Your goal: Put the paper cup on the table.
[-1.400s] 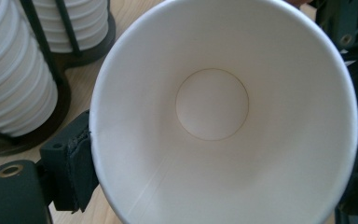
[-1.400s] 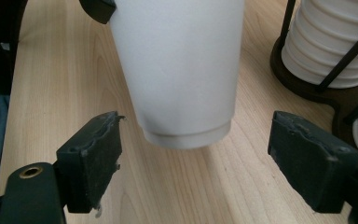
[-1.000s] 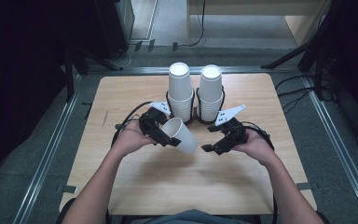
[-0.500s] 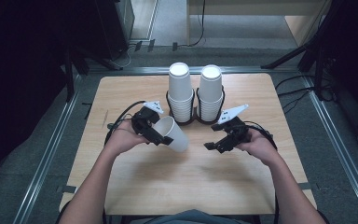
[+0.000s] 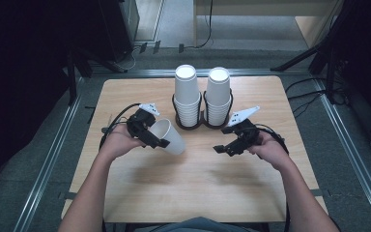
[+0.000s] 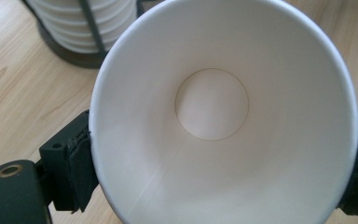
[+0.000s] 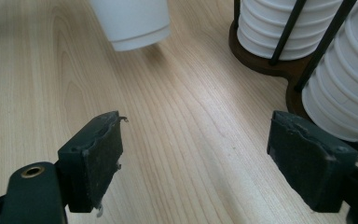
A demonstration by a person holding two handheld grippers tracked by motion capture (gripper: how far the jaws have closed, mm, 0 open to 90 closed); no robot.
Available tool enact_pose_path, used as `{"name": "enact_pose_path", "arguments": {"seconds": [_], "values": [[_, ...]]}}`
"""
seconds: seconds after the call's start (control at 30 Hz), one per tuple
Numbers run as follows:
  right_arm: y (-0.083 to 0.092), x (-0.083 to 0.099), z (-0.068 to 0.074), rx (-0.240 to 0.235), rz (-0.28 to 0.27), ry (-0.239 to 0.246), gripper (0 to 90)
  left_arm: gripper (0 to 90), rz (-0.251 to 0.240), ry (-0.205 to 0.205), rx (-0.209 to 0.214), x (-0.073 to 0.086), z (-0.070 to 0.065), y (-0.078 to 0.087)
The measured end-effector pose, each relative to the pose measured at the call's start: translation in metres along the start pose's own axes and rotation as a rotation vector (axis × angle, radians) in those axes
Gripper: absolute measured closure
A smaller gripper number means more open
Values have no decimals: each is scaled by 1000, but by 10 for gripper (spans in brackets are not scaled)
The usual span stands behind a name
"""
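Pale wood counter (image 5: pixel 183 188) lies under your hands, dark floor all round. Your left gripper (image 5: pixel 149 136) is clamped on a white paper cup (image 5: pixel 169 137), tipped on its side just off the counter; your right gripper (image 5: pixel 231 145) hangs wide open and empty. One cup seems pulled from the two stacks (image 5: pixel 203 96) in their rack beyond; placing it remains.

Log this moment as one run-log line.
left tongs: shut on cup | right tongs: open, empty | stacks: in holder | table
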State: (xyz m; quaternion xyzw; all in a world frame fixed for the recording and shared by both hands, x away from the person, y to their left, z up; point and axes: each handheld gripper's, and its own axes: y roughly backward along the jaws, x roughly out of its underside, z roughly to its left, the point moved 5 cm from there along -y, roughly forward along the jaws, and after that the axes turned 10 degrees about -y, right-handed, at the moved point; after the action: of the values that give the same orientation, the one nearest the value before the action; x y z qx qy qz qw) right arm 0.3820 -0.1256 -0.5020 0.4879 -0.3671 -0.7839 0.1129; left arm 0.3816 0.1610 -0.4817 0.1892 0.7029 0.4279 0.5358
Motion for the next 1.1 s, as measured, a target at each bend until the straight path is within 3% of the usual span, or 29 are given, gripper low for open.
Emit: {"name": "enact_pose_path", "arguments": {"seconds": [0.43,0.77,0.93,1.03,1.1], "values": [[-1,-1,-5,5,-4,-5,186,89,9,66,-43,22,17,13],[-5,0,-5,7,12,2,188,88,20,119,-102,42,33,25],[-7,0,-5,9,18,8,189,88,23,162,-125,53,43,33],[-6,-1,-5,8,12,8,190,88,36,191,-159,59,51,38],[-6,-1,-5,10,11,12,190,88,27,208,-154,62,55,40]]}}
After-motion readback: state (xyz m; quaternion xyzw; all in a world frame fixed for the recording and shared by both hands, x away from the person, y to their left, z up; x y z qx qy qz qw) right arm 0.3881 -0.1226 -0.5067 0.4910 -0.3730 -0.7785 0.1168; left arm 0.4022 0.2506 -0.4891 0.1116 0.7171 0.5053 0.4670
